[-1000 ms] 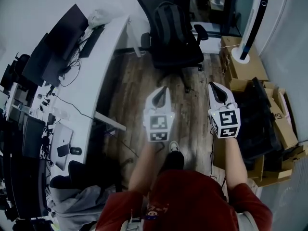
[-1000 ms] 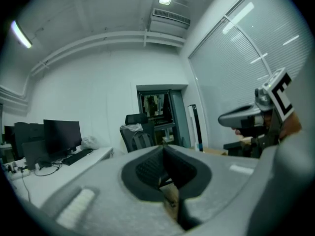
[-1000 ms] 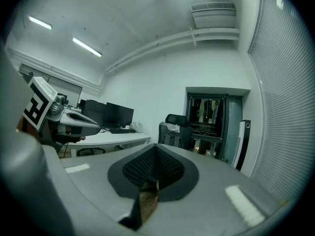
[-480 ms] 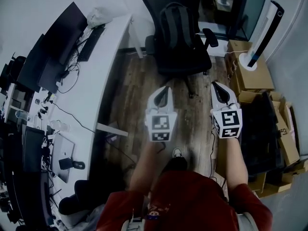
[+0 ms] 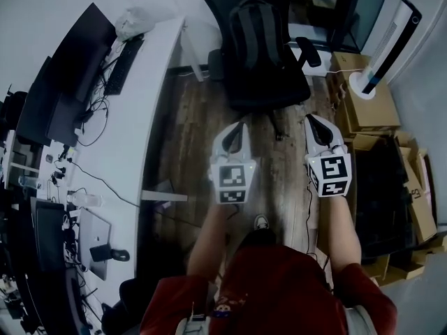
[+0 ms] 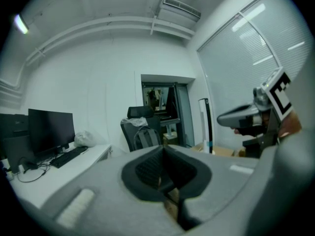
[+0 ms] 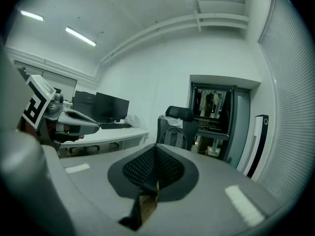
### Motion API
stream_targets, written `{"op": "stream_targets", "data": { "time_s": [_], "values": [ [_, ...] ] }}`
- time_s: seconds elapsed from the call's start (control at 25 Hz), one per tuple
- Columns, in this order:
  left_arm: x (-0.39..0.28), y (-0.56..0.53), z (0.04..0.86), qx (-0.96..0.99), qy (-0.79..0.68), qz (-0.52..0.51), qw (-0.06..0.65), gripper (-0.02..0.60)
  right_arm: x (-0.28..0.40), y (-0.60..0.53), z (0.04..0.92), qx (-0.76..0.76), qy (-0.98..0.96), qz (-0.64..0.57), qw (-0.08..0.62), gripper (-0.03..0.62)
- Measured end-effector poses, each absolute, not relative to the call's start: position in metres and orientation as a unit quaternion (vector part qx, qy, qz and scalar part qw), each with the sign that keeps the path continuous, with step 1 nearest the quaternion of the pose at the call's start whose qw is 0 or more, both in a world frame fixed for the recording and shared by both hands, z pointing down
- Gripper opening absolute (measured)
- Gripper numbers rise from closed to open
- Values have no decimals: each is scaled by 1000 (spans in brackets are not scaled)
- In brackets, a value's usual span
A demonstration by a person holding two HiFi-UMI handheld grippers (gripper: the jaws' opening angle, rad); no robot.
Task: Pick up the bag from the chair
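A dark backpack [image 5: 253, 37] stands upright on the seat of a black office chair [image 5: 272, 89] at the top middle of the head view. It also shows far off as the backpack [image 6: 144, 137] in the left gripper view and the backpack [image 7: 174, 137] in the right gripper view. My left gripper [image 5: 237, 129] and right gripper [image 5: 313, 121] hover side by side over the wooden floor, a short way in front of the chair. Both are shut with nothing between their jaws.
A long white desk [image 5: 133, 110] with monitors, a keyboard [image 5: 119, 67] and cables runs along the left. Cardboard boxes [image 5: 363, 96] and a white tower fan [image 5: 385, 44] stand at the right. A white plastic bag [image 5: 134, 21] lies on the desk's far end.
The chair and backpack have drawn closer and larger in the head view as the person walks toward them. Both grippers keep their pose, side by side and shut.
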State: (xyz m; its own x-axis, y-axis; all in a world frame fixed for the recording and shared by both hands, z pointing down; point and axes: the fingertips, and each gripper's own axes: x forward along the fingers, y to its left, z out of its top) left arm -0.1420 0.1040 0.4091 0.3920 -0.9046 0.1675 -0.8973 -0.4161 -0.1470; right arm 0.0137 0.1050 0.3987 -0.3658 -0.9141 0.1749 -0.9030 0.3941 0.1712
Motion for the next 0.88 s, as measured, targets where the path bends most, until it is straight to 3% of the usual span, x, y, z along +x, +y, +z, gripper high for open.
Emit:
{"op": "stream_targets", "data": {
  "time_s": [0.88],
  "values": [
    [-156,44,399,-839,534,-99,34,-2,-1,47,392,560,-820,-42,113,0]
  ]
}}
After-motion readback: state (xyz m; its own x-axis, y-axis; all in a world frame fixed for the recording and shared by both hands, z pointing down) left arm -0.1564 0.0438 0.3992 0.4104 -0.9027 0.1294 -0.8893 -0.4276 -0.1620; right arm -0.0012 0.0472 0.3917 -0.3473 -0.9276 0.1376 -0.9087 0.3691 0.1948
